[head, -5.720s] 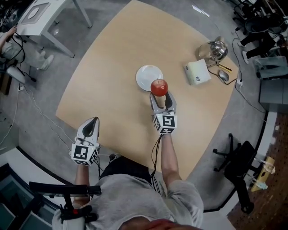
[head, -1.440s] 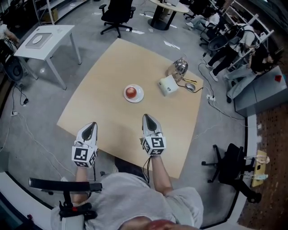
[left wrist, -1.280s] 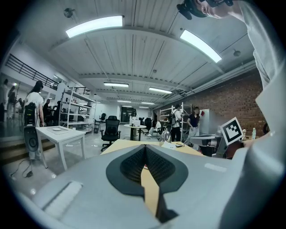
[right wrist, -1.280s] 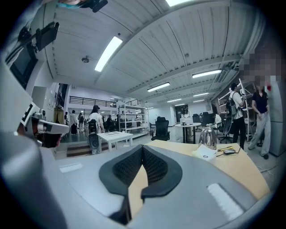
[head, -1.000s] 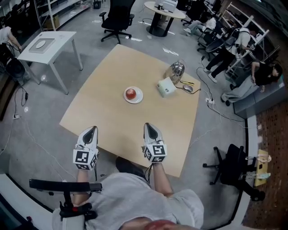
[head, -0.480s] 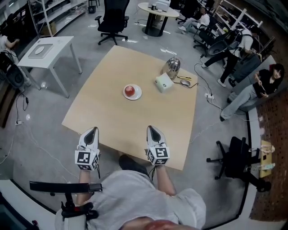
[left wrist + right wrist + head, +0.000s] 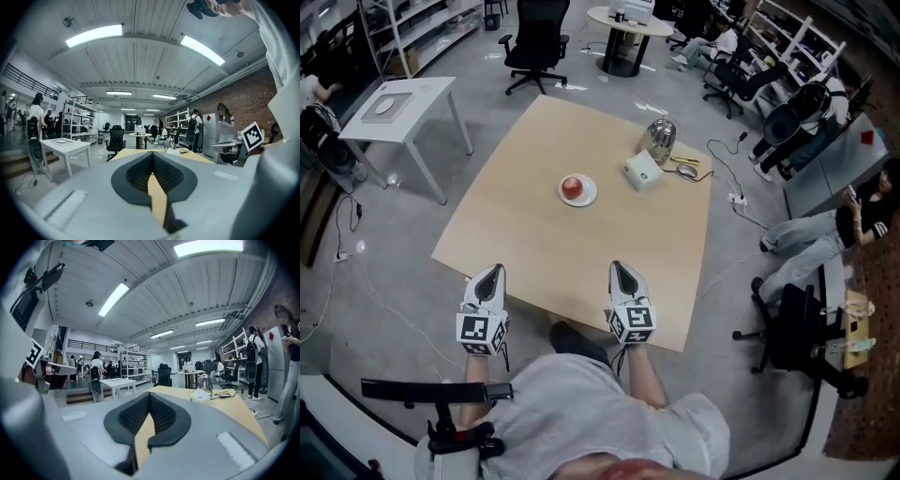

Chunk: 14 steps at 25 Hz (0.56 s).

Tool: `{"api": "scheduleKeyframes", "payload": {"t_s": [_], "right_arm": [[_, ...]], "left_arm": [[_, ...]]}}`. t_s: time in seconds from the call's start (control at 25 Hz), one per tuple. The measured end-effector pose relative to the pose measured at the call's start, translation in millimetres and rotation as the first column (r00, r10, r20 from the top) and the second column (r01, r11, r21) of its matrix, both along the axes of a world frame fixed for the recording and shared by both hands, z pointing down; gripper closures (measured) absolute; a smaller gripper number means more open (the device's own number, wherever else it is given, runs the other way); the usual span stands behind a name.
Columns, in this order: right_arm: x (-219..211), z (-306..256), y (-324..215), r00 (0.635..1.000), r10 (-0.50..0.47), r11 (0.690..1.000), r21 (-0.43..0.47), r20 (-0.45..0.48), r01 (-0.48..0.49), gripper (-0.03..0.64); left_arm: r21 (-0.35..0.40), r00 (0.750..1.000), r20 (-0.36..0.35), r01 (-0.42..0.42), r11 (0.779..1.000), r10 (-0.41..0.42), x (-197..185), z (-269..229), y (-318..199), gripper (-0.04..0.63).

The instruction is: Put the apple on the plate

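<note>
Head view: left gripper (image 7: 488,278), right gripper (image 7: 622,272) clenched empty; kettle (image 7: 660,137), box (image 7: 642,172) near plate (image 7: 590,196) bearing apple (image 7: 573,187).

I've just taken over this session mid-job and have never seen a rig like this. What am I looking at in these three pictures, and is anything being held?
There is no robot arm here: a person holds a two-jaw gripper in each hand. The top-down picture comes from a camera on the person's head. In it, the left gripper and right gripper show at the near edge of the wooden table. The cube with square markers on each is part of the tool. The other two pictures come from a camera riding on each gripper, looking along its jaws. In both, the jaws are together with nothing between them, so nothing is held. On the table, a red apple sits on a small white plate. Farther back stand a shiny kettle and a white box.
</note>
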State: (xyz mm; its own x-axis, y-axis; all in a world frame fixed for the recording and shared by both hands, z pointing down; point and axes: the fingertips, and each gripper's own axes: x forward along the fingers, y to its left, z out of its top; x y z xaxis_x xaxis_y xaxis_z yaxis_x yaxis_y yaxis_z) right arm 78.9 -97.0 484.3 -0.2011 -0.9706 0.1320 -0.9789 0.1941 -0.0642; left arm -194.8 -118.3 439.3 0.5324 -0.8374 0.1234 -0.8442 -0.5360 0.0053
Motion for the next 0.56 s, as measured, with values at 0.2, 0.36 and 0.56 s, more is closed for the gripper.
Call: {"api": "scheduleKeyframes", "payload": {"t_s": [0.2, 0.36, 0.56], "right_arm": [[-1.6, 0.1, -1.8, 1.0, -0.004, 1.0, -0.002, 0.004, 0.004, 0.614], [-5.2, 0.6, -2.2, 1.0, -0.011, 1.0, -0.006, 0.004, 0.011, 0.614], [-7.0, 1.4, -0.9, 1.0, -0.012, 1.0, -0.009, 0.005, 0.012, 0.614]], "left_arm": [[0.0, 1.0, -0.001, 0.005, 1.0, -0.005, -2.7, -0.9, 0.4, 0.575], [-0.001, 1.0, -0.002, 0.011, 1.0, -0.011, -6.3, -0.2, 1.0, 0.575], [-0.004, 1.0, 0.0, 0.01, 1.0, -0.01, -7.9, 1.0, 3.3, 0.575]]}}
